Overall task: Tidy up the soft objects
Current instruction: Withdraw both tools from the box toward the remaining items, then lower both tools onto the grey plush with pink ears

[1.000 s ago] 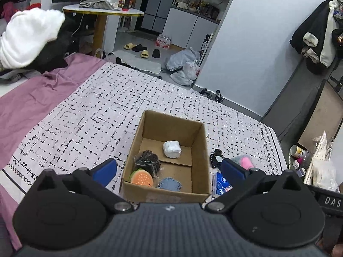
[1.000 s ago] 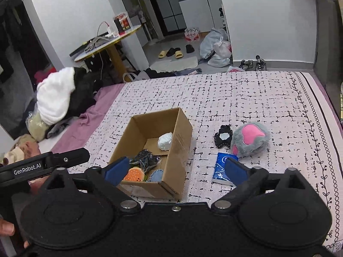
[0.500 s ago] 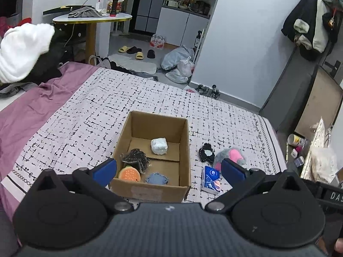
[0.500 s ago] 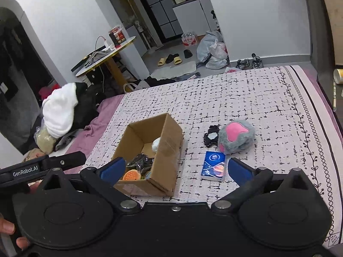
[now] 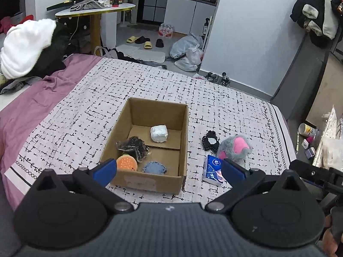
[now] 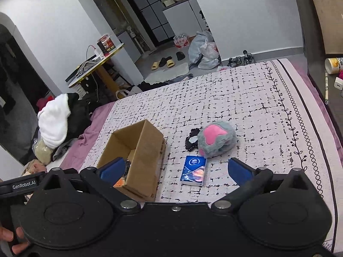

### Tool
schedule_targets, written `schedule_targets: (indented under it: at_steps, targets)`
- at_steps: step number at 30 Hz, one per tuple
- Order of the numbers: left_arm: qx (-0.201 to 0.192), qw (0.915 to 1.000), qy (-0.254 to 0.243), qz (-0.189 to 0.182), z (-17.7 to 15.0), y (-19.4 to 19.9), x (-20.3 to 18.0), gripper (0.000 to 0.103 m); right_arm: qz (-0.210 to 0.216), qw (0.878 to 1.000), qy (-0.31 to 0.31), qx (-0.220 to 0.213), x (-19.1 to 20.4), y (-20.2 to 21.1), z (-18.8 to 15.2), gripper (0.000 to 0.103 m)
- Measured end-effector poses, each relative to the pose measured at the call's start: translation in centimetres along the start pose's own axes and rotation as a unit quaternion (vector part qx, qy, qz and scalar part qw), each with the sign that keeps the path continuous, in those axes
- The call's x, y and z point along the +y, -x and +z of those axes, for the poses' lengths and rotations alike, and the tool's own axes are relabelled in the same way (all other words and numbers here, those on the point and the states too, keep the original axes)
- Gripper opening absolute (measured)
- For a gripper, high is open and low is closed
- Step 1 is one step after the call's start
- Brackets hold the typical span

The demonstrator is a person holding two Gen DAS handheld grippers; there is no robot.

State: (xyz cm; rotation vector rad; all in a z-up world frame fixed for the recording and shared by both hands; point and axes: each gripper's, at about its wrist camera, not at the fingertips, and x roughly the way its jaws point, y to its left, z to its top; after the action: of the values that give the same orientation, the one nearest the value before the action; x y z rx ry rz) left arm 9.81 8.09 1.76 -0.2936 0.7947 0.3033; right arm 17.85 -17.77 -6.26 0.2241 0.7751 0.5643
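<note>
A cardboard box [image 5: 183, 115] [image 6: 148, 147] sits on the patterned bed cover. It holds a white bundle [image 5: 159, 133], a black netted item [image 5: 133, 145], an orange sponge [image 5: 127, 163] and a blue pad [image 5: 154, 167]. To its right lie a blue tissue pack [image 5: 212, 169] [image 6: 194, 170], a grey and pink plush [image 5: 234, 146] [image 6: 215, 139] and a small black item [image 5: 210, 143] [image 6: 191, 139]. My left gripper [image 5: 169, 170] is open and empty, above the box's near edge. My right gripper [image 6: 175, 170] is open and empty, above the tissue pack.
The bed cover [image 5: 85, 111] ends at its right edge [image 6: 308, 115], with floor clutter beyond. A pile of white and black clothes [image 5: 27, 47] [image 6: 57, 126] lies at the left. A round table [image 5: 94, 8] stands behind it.
Both grippers have pulled back and up from the bed, so the box and objects look smaller. The right gripper has shifted right. Both stay open.
</note>
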Motion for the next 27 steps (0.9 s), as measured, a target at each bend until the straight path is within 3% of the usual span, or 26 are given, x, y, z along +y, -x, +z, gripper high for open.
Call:
schedule_targets:
  at_steps: [11,18,22,25,27]
  targets:
    - [-0.011,0.9999,0.008,-0.001,0.1,-1.3,-2.3,0.102,0.019,0.999,-0.027,-0.002,-3.5,-2.1,0.1,0.099]
    - [-0.019,0.9997,-0.007,-0.009,0.4,-2.3,-4.4,0.100,0.028,0.999,-0.045,-0.003,-5.5,-3.7,0.4,0.084]
    - [-0.025,0.9993,-0.022,-0.016,0.5,-3.1,-5.7,0.100,0.032,0.998,-0.059,-0.006,-6.8,-4.6,0.5,0.082]
    - [-0.028,0.9987,-0.036,-0.024,0.4,-3.8,-7.1,0.100,0.036,0.997,-0.070,-0.004,-8.0,-5.3,0.7,0.070]
    - [-0.033,0.9978,-0.049,-0.029,0.3,-4.2,-8.3,0.099,0.035,0.996,-0.077,-0.003,-8.8,-5.8,0.7,0.069]
